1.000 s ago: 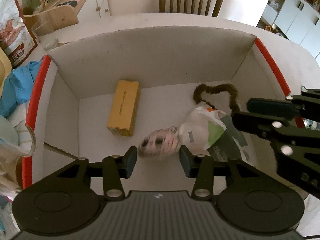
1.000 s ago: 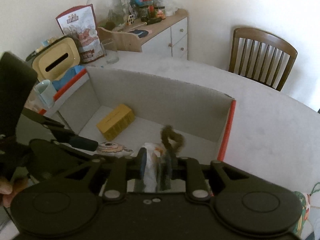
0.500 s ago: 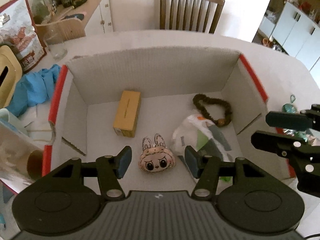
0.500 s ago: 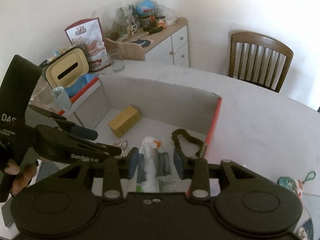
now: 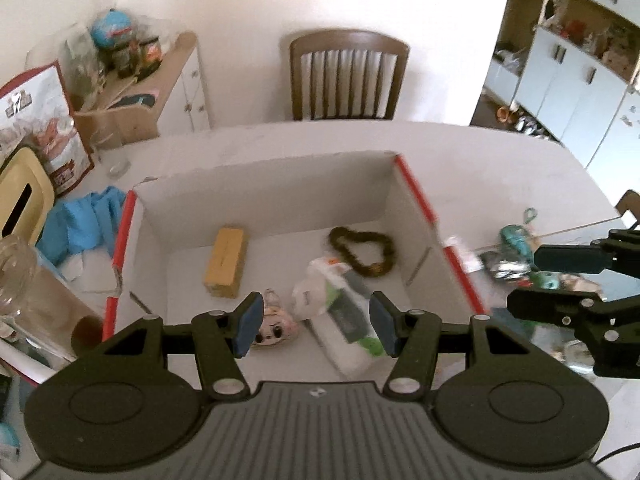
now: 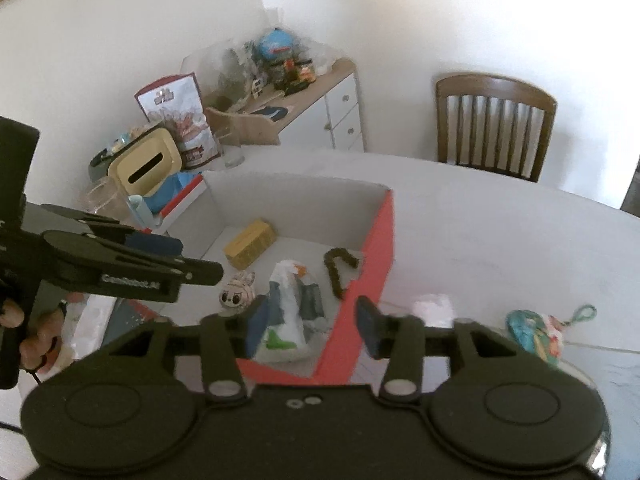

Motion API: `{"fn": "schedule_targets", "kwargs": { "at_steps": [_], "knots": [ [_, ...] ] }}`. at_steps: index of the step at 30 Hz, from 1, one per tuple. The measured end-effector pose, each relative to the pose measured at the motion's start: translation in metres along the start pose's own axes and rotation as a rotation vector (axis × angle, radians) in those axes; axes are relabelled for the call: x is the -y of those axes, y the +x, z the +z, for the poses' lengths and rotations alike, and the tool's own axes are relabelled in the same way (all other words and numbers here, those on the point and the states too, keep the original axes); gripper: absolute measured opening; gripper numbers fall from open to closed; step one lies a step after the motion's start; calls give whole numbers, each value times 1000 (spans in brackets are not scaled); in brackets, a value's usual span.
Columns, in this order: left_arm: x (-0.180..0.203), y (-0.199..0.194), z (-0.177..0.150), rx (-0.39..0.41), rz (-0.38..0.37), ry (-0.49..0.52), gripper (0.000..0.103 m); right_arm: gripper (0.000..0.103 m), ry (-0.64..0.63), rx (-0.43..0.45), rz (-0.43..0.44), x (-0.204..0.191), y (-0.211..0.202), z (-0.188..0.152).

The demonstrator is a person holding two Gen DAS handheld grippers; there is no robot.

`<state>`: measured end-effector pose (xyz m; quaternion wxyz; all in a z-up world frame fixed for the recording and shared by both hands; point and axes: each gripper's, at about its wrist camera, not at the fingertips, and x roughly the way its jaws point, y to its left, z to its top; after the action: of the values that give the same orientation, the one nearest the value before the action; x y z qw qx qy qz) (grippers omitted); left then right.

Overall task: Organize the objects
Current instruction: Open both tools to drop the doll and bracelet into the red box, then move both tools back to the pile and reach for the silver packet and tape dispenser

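Four things lie in the red-edged white cardboard box (image 5: 416, 200); my left gripper (image 5: 316, 326) gapes empty, right gripper (image 6: 312, 326) opening empty; teal pouch keychain (image 6: 534, 330) remains outside.

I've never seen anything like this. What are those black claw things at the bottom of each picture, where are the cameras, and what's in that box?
No robot here: a person holds a black two-finger tool in each hand, and each tool carries a wide-angle camera looking along its fingers. One picture comes from the left tool, the other from the right tool; each also sees the other tool from the side.

Both look down at an open white cardboard box with red edges on a pale table. In it lie a small yellow carton, a round plush doll face with rabbit ears, a crumpled white plastic packet and a loop of dark brown beads. A teal keychain charm lies outside on the table.

Neither tool holds anything; the right one's jaws are opening.
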<state>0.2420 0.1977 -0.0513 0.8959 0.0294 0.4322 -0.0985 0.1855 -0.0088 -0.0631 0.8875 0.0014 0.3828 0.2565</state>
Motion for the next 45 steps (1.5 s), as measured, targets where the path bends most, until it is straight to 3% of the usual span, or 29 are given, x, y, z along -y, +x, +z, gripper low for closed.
{"fn": "schedule_targets", "kwargs": {
  "at_steps": [4,15,27,35,45],
  "knots": [
    [18,-15,-3,38,-17,5,69,56,29,12,-3,13,-21,-10],
    [70,-36,-7,96,-77,6,78,75,97,67,-66,65,-81,-46],
    [135,-23,-19,100,-158,11,85,101,176,109,-193,152,-145,-94],
    [193,1,-41,84,-182,71,85,102,197,68,-232,197,-139,-111],
    [261,36,-76,27,-179,208,85,102,210,11,-209,232,-120,-120]
  ]
}}
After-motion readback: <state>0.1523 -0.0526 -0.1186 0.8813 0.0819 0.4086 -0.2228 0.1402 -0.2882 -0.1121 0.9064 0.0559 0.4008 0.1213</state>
